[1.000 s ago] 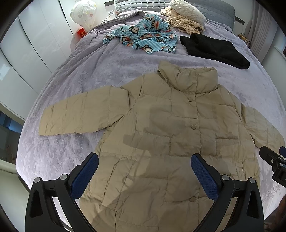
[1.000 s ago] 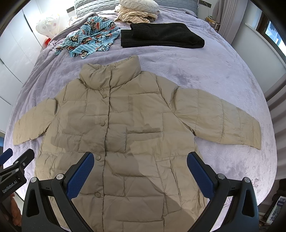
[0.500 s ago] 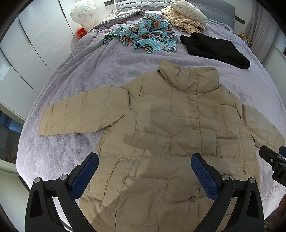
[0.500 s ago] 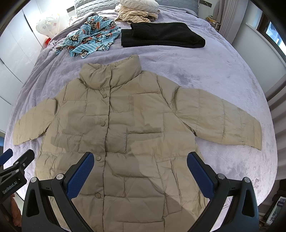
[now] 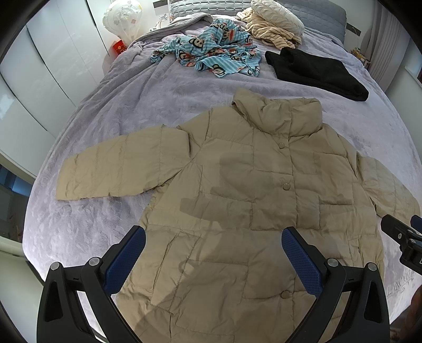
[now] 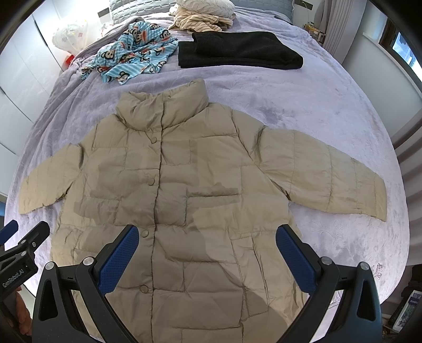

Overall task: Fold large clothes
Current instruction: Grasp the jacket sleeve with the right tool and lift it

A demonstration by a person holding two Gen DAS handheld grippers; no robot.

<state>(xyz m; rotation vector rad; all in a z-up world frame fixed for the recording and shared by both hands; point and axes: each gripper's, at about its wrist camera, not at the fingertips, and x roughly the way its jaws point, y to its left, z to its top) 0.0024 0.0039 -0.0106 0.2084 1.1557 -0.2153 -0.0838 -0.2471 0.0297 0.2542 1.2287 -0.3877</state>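
A beige quilted puffer jacket (image 5: 237,190) (image 6: 184,184) lies flat and buttoned on the bed, front up, collar toward the far side, both sleeves spread sideways. My left gripper (image 5: 213,253) hovers open above its lower left part, holding nothing. My right gripper (image 6: 207,249) hovers open above the lower middle of the jacket, also holding nothing. The right gripper's tip shows at the right edge of the left wrist view, and the left gripper's tip at the left edge of the right wrist view.
The bed wears a lilac plush cover (image 5: 126,105) (image 6: 303,100). At its far end lie a blue monkey-print garment (image 5: 211,55) (image 6: 134,58), a folded black garment (image 5: 316,71) (image 6: 237,50) and a striped beige cloth with a pillow (image 5: 274,23). White wardrobe doors (image 5: 47,60) stand on the left.
Both views have shifted only slightly; the jacket lies as before and both grippers stay open.
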